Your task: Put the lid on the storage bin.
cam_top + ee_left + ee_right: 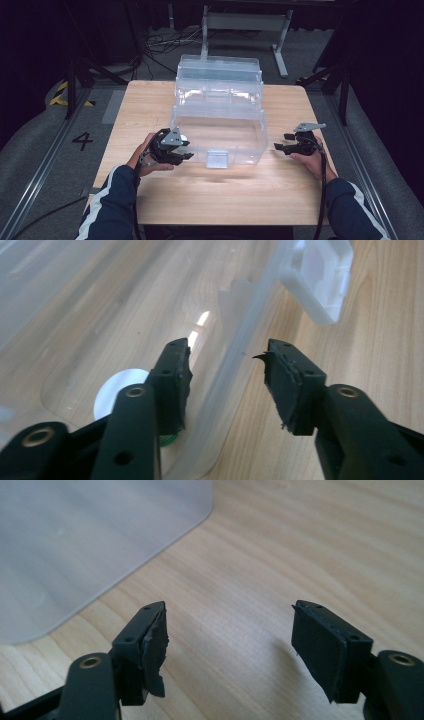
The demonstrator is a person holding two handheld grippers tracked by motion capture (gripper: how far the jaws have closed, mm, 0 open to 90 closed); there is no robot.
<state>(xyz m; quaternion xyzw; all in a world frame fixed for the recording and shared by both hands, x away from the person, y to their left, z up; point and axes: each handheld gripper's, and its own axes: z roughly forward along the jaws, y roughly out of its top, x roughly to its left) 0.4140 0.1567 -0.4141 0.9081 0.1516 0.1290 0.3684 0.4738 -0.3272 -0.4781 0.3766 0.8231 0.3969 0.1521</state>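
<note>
Box (218, 134) lies crosswise, latch (217, 158) facing the person; left tool (176, 151) straddles its wall.

Overhead forward-down view; two close finger-level views; shared clear bin (218, 131).

My left tongs (186, 150) sit low at 7 o'clock of the high view, hand (145, 161) gripping from behind, jaws aimed toward 3 o'clock and parted, pads (175, 385) pressing on nothing. My right tongs (281, 142) at 4 o'clock point toward 9 o'clock, hand (312, 161) under them, jaws wide apart with a bare gap. Both forearms enter from 6 o'clock, sleeves dark with white stripes.
</note>
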